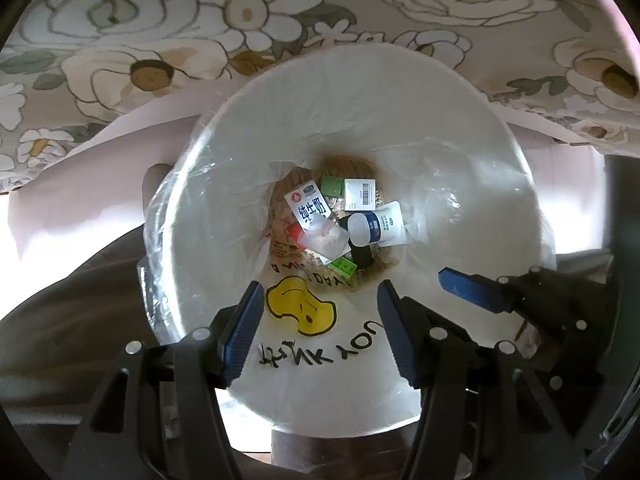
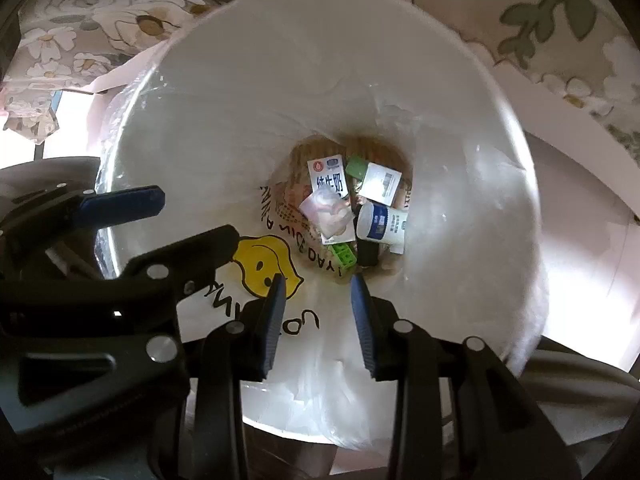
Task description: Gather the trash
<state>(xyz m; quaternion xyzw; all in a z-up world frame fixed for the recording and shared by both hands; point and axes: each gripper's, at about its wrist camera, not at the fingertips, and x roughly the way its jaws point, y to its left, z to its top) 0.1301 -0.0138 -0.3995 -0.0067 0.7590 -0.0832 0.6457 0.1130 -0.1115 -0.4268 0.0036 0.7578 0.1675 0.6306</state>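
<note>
left gripper jaws apart over bin, small bottle lying flat

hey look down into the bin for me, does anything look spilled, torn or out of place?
Nothing stands out. The trash sits at the bottom of the lined bin: a milk carton, a white bottle, a green brick and a clear wrapper. No spill shows on the liner. Both hand-held grippers hover above, empty.

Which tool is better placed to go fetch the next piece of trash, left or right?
Neither clearly. The left tool and right tool both hang open and empty over the trash bin, side by side. The left stands wider open, a slight edge.
</note>
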